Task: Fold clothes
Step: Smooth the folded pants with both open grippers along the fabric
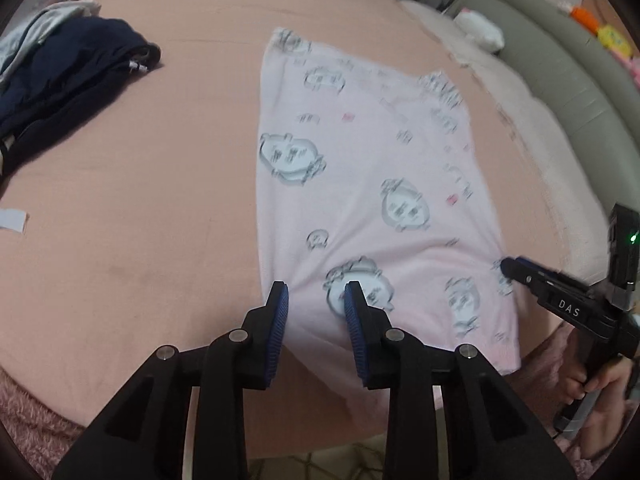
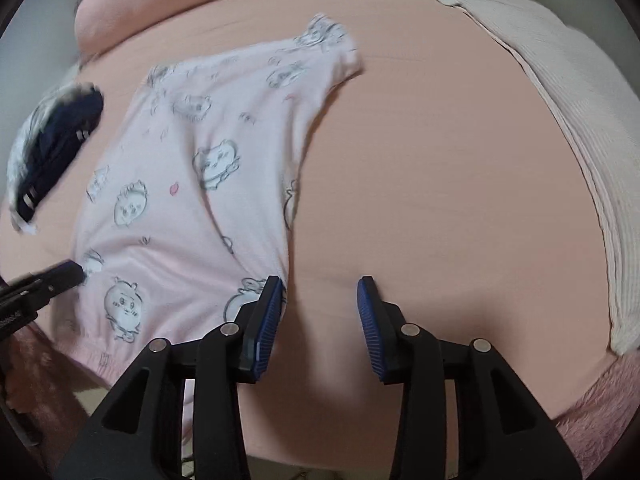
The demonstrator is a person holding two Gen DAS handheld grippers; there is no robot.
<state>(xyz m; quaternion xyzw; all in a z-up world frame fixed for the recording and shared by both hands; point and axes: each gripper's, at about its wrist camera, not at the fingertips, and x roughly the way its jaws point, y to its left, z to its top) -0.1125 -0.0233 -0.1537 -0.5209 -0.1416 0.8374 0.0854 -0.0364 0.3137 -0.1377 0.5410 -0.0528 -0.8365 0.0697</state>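
Note:
A pale pink shirt (image 1: 360,160) printed with cartoon faces lies spread flat on the pink bed sheet (image 1: 140,200). My left gripper (image 1: 316,292) is open at the shirt's near hem, and the shirt's left edge runs between its blue pads. In the right wrist view the shirt (image 2: 180,200) fills the left half. My right gripper (image 2: 320,280) is open, its left pad at the shirt's right edge and its right pad over bare sheet (image 2: 440,200). Each gripper shows in the other's view: the right gripper (image 1: 508,266) held by a hand (image 1: 600,380), the left gripper (image 2: 72,270) blurred.
A pile of dark navy and grey clothes (image 1: 68,80) lies at the far left of the bed. A beige ribbed blanket (image 2: 560,120) runs along the right side, with a grey padded headboard (image 1: 560,80) beyond. A pink pillow (image 2: 160,0) sits at the far end.

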